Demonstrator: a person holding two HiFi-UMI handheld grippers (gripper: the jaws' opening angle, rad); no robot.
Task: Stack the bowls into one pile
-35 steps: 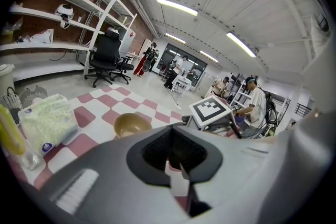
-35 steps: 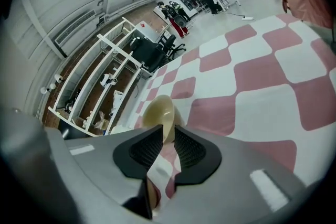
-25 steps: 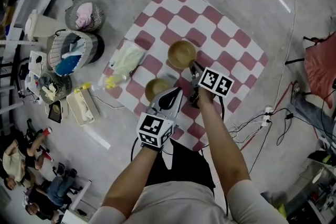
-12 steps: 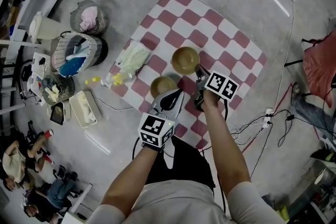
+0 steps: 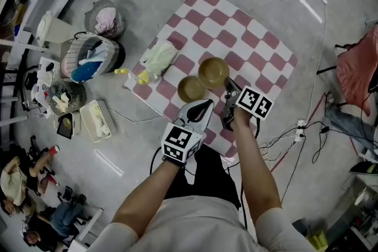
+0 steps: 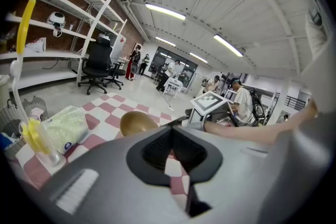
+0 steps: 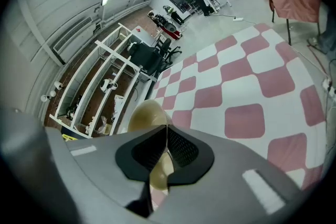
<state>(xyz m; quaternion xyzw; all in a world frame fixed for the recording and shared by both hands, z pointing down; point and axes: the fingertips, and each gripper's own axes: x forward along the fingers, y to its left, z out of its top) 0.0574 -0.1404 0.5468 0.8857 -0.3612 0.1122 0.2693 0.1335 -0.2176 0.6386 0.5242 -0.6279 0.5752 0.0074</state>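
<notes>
The right gripper (image 7: 167, 125) was clamped on the thin rim of a golden bowl (image 7: 147, 113), seemingly stiff, light and slick, best pinched there, just beside a second bowl (image 5: 191, 89) near the checkered mat's (image 5: 260, 44) front edge; the left gripper (image 6: 171, 127) was closed, empty; whether the held bowl touched the mat was hidden.

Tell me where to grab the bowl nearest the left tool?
Pinch the near bowl by its rim, on the side facing the left tool, from above. It's upright, so the thin edge fits the jaws. The right tool holds the far bowl.
</notes>
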